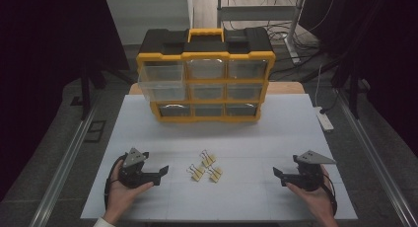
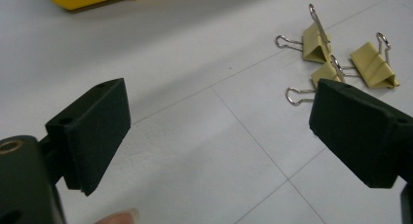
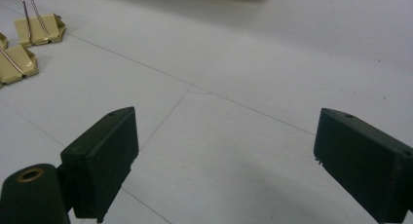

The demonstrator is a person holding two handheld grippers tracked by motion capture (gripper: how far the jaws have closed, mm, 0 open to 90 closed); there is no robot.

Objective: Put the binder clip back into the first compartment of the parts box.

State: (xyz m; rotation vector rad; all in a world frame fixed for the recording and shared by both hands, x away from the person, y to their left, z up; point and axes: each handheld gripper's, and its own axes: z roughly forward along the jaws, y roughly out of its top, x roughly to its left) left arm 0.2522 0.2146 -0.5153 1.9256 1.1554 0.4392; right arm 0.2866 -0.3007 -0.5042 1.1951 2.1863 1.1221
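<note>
Three clips (image 1: pixel 204 167) lie together on the table (image 1: pixel 246 138), between two grippers.
Left gripper (image 1: pixel 158 171) and right gripper (image 1: pixel 279 175) both gape wide, holding nothing; the clips sit nearer the left.

I seem to be working in a lab or test workshop: my white surface (image 1: pixel 148 123) stands between dark curtains, with a metal rack (image 1: pixel 261 12) and loose cables (image 1: pixel 283 32) at the top right of the frame, a power strip (image 1: pixel 325 119) on the floor, and a yellow parts organiser (image 1: pixel 204 81).
</note>
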